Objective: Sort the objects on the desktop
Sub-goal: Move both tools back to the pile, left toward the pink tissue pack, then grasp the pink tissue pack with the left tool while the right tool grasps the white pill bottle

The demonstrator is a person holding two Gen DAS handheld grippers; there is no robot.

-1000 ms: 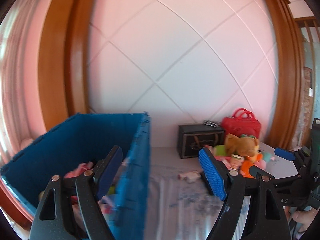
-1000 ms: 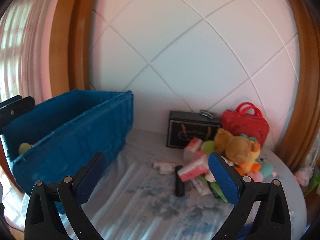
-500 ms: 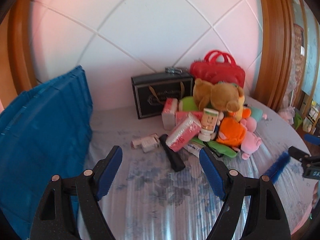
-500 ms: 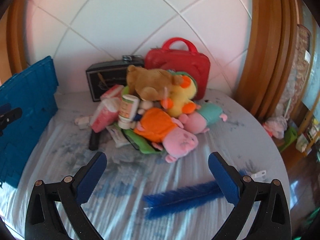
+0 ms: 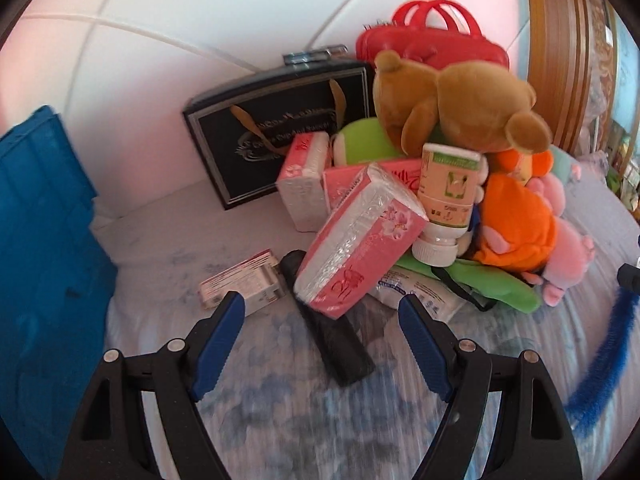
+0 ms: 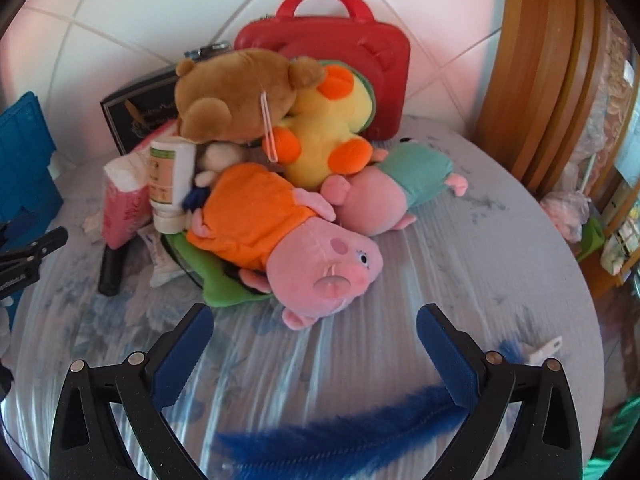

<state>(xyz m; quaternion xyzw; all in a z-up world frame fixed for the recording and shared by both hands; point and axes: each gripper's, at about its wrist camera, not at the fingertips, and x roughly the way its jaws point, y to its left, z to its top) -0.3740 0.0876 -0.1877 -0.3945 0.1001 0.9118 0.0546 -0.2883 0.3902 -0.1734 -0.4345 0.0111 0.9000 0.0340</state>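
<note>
A heap of objects lies on the round table. In the left wrist view my left gripper point(image 5: 320, 306) is open above a black bar-shaped object point(image 5: 332, 336), just short of a tilted pink tissue pack point(image 5: 360, 240). A white-and-green bottle point(image 5: 448, 196) leans upside down against a brown plush bear point(image 5: 460, 108). In the right wrist view my right gripper point(image 6: 314, 316) is open, nothing between its fingers, right in front of a pink pig plush in an orange dress point(image 6: 288, 236). A blue fuzzy duster point(image 6: 340, 440) lies under that gripper.
A blue crate point(image 5: 36, 248) stands at the left. A black gift box point(image 5: 280, 132) and a red case point(image 6: 340, 52) lean on the white padded wall. A yellow duck plush point(image 6: 328, 128), a second pig plush point(image 6: 392, 188) and a small carton point(image 5: 244, 280) lie around the heap.
Both grippers swung right, away from the blue crate, and sank toward the heap of toys and packs. Their jaws stayed at the same width.
</note>
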